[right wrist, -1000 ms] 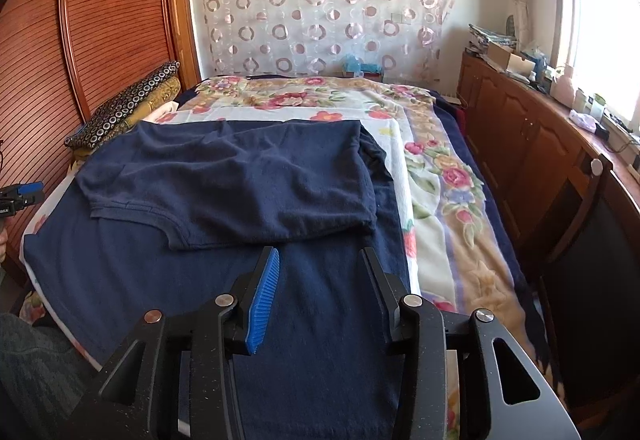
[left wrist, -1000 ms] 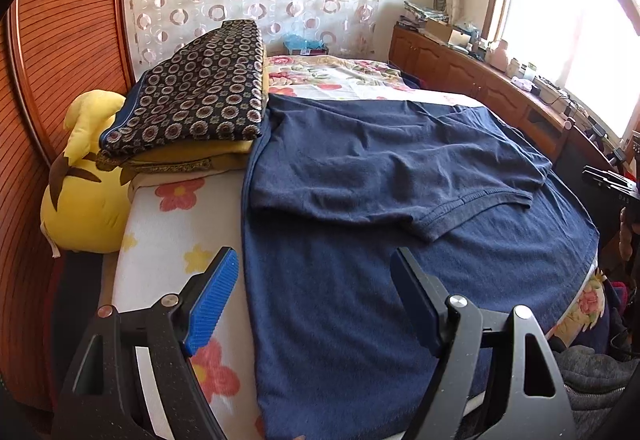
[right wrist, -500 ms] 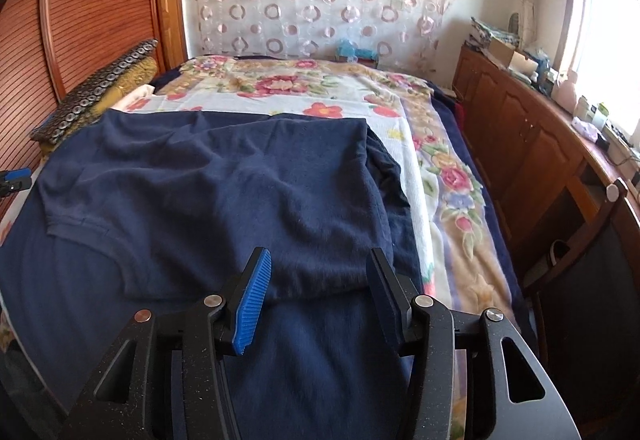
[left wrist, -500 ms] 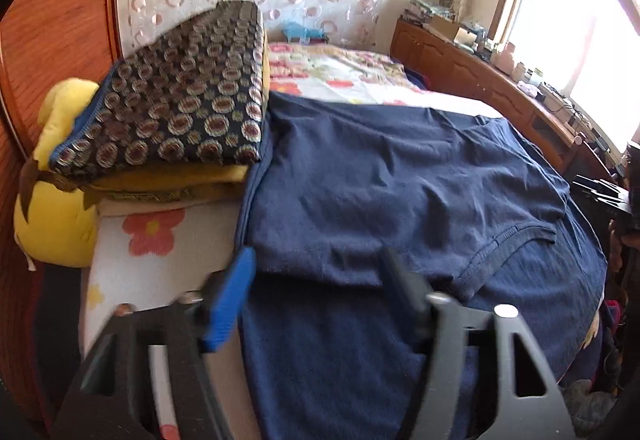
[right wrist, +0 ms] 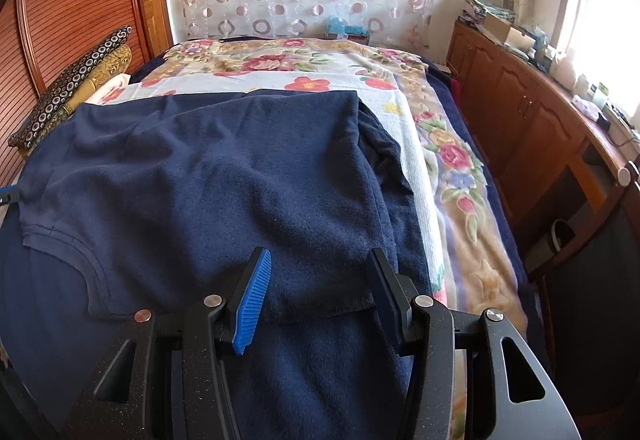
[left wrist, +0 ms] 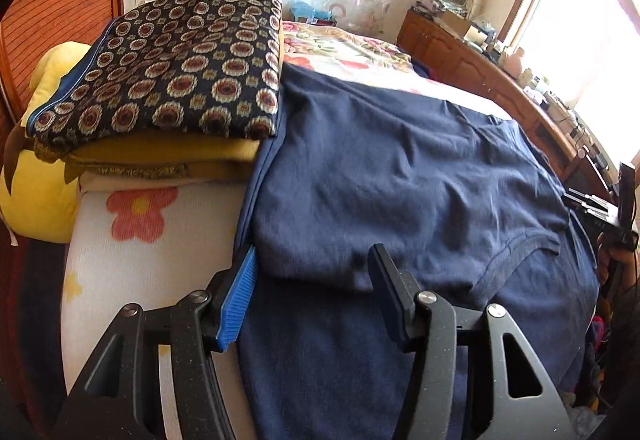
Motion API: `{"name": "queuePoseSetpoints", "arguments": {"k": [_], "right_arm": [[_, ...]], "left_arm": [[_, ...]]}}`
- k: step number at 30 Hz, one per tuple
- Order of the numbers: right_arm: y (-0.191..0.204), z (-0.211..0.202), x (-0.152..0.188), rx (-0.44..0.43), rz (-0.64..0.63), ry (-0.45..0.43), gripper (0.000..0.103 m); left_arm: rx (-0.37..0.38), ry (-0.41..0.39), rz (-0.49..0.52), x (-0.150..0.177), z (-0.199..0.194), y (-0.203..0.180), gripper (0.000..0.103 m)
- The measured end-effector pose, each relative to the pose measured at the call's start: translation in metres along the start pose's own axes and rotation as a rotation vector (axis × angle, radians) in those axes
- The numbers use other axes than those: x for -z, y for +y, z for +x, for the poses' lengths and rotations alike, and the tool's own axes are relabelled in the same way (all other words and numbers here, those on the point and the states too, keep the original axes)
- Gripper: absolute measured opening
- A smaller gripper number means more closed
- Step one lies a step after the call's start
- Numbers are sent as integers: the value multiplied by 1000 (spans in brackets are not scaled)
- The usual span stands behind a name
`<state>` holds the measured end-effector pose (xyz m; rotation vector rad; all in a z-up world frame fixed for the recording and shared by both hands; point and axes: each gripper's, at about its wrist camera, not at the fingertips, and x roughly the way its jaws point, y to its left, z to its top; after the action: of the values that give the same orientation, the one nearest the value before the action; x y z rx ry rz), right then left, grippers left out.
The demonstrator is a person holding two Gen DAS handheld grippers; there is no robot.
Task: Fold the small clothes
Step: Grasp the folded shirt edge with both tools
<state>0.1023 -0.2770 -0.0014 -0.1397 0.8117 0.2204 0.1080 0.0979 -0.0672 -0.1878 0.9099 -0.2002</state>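
Two grippers hang over a navy T-shirt (left wrist: 400,168) spread on the bed (right wrist: 452,176), its upper half already doubled down so that a folded edge runs across the lower middle of both frames. In the left wrist view, the left gripper (left wrist: 312,272) has its fingers parted and grasping nothing, straddling the near left corner of that folded flap. In the right wrist view, the right gripper (right wrist: 320,280) is likewise released, its fingers either side of the flap's near right corner; whether the tips touch the cloth I cannot tell.

By the look of it, the shirt will handle as light, limp knit cotton: soft, slightly fuzzy, not slippery, and with no stiffness to hold a shape. Lifted by one point it would probably sag and lose its crease. The sensible hold is at the two corners of the folded edge, both layers pinched together, and raised evenly.

Its ribbed neckline (left wrist: 516,252) curves at the right of the left view, and a seamed hem (right wrist: 56,236) shows at the left of the right view. Beneath lies a darker navy layer (right wrist: 320,380), and beyond it a floral blanket. At upper left of the left view sit stacked folded textiles (left wrist: 176,80), patterned with rosettes over mustard cloth, beside a yellow plush toy (left wrist: 36,176).
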Motion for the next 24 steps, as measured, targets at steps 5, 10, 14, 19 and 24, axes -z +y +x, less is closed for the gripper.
{"name": "queuePoseSetpoints", "arguments": {"k": [5, 10, 14, 19, 24], "right_arm": [[-6, 2, -2, -16, 13, -7, 51], [-14, 6, -4, 14, 28, -3, 51], [-27, 7, -2, 13, 67, -10, 51], [-34, 16, 1, -27, 84, 5, 50], [-31, 18, 1, -74, 45, -12, 8]], "left_arm": [[9, 3, -10, -5, 7, -2, 57], [-27, -9, 30, -7, 12, -8, 27], [-25, -42, 53, -6, 3, -8, 14], [-17, -77, 103, -2, -8, -18, 11], [-25, -97, 126, -4, -11, -24, 8]]}}
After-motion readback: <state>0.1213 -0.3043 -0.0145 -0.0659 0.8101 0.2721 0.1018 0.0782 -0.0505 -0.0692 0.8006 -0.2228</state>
